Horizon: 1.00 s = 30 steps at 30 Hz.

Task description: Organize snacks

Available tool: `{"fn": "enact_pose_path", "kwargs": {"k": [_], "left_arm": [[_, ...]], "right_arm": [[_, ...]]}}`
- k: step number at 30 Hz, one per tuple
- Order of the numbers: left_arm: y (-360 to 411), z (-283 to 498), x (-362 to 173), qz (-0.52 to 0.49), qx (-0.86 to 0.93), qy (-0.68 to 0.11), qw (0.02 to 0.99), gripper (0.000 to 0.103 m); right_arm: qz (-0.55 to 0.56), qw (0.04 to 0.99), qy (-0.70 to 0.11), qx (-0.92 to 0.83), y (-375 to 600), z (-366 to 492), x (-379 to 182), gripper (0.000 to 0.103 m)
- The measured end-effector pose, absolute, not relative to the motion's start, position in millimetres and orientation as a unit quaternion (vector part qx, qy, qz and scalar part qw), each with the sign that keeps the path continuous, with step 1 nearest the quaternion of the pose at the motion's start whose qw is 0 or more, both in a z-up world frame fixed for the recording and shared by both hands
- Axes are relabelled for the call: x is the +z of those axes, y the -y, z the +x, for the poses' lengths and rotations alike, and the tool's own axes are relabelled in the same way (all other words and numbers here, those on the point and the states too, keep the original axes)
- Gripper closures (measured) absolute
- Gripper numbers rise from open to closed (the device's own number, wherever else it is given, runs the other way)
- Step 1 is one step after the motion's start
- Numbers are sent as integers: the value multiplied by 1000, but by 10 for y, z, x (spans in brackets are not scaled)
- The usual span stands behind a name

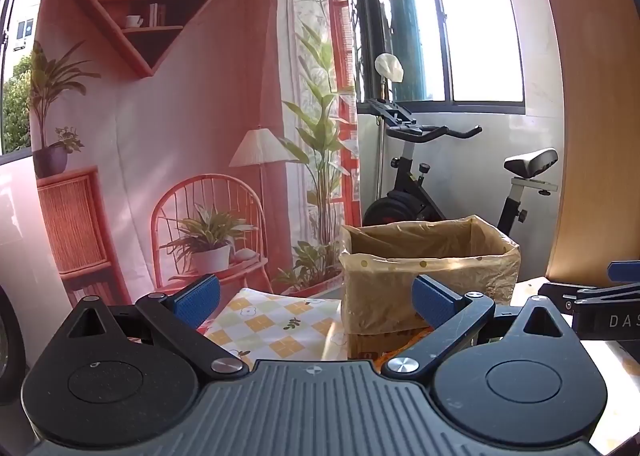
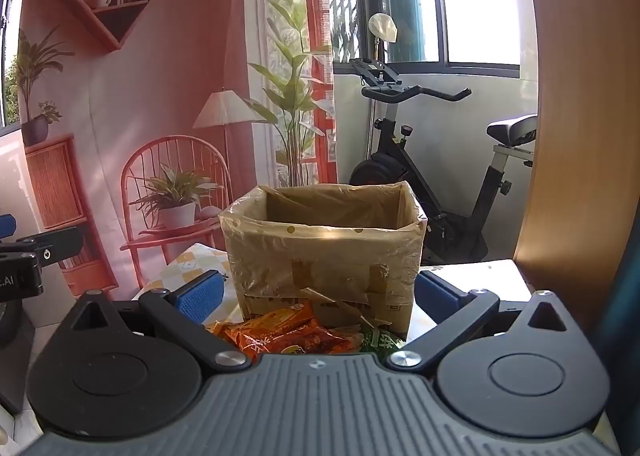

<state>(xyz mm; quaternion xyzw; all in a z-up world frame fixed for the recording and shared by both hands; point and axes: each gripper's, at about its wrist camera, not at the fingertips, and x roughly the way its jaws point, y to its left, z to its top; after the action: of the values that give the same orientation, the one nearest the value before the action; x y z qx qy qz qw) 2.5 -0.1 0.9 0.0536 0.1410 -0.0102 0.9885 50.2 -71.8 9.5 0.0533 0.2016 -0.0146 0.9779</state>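
Now both the left gripper [image 1: 316, 298] and the right gripper [image 2: 318, 292] stand spread wide, grasping nothing; orange snack packets [image 2: 280, 332] lie on the table [image 2: 480, 276] against the lined cardboard box [image 2: 324, 244].

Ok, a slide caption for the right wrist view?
Open right tongs face a plastic-lined cardboard box, orange snack packets lying just before it.
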Motion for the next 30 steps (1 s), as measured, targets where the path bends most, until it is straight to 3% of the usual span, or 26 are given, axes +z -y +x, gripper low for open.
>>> {"fn": "enact_pose_path", "kwargs": {"k": [30], "left_arm": [[4,-89,8,58,-29,-130,989,1]], "right_arm": [[53,979,-199,-2,703,442,121,0]]}}
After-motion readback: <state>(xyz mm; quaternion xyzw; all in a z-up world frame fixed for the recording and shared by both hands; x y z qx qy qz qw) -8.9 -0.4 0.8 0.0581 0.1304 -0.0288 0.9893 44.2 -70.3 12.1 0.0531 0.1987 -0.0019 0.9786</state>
